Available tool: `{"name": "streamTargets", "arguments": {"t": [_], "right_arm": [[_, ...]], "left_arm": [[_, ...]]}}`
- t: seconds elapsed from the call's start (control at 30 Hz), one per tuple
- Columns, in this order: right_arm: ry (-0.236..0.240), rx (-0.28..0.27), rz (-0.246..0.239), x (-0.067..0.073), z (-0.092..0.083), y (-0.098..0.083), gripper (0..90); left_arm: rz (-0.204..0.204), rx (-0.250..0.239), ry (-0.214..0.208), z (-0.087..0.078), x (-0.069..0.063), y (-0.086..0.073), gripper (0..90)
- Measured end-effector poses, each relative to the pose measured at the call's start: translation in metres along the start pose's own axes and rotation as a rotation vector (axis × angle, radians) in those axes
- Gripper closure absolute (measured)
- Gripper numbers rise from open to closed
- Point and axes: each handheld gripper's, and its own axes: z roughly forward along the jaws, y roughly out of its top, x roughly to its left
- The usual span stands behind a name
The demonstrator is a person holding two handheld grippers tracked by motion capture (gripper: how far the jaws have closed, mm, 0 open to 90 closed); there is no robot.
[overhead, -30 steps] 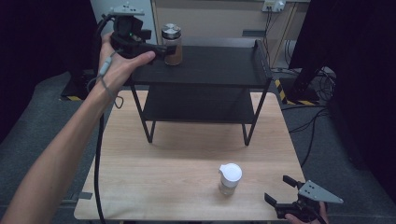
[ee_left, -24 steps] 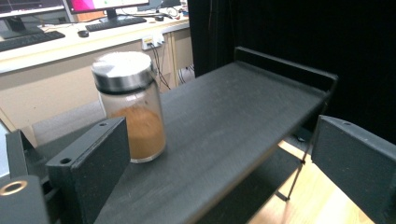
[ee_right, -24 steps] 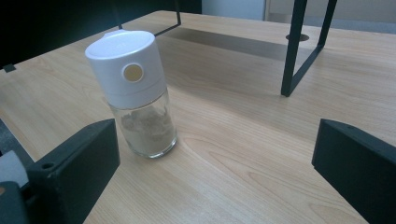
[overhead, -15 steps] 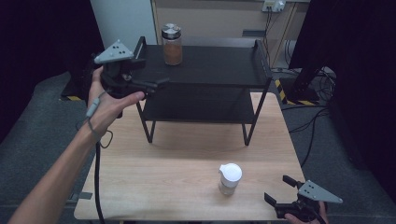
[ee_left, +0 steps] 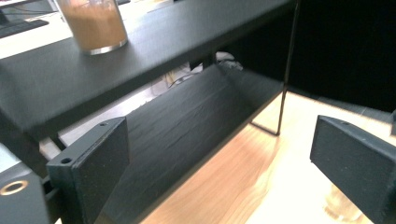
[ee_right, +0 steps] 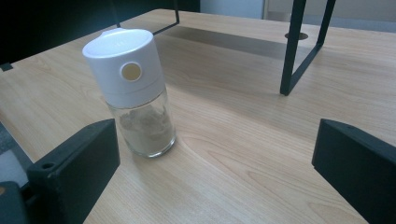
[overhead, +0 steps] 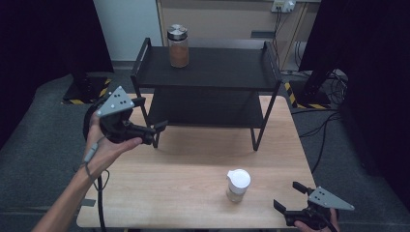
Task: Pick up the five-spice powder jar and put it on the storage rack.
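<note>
Near the front right of the wooden table (overhead: pixel 183 188) stands a small glass shaker (overhead: pixel 238 185) with a white cap, upright, holding a pale powder; the right gripper view shows it (ee_right: pixel 135 93) close ahead, nearer the left jaw than the right, with nothing touching it. Just to its right, at the table's front edge, the right gripper (overhead: pixel 290 199) is held low with its jaws spread wide and nothing between them. Well apart from the shaker, at the table's left side, the left gripper (overhead: pixel 157 129) hangs in the person's left hand (overhead: pixel 104 145), jaws likewise spread and empty, its tips close to the front left leg of the black two-tier shelf (overhead: pixel 217 67). On the shelf's top tier, toward the back left, sits a glass jar (overhead: pixel 178 46) with a metal lid and brown contents, upright; the left gripper view catches its base (ee_left: pixel 95 25) on the dark top board
</note>
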Motion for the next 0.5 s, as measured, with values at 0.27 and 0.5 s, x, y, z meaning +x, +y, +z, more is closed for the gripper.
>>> {"name": "streamTargets", "arguments": {"t": [0.27,0.5], "right_arm": [[-0.003,0.001,0.001,0.0,0.0,0.0,1.3],[-0.003,0.001,0.0,0.001,0.0,0.0,1.3]], "left_arm": [[0.004,0.039,0.003,-0.002,-0.014,-0.035,4.6],[0.011,0.075,0.003,0.001,-0.023,-0.063,4.3]]}}
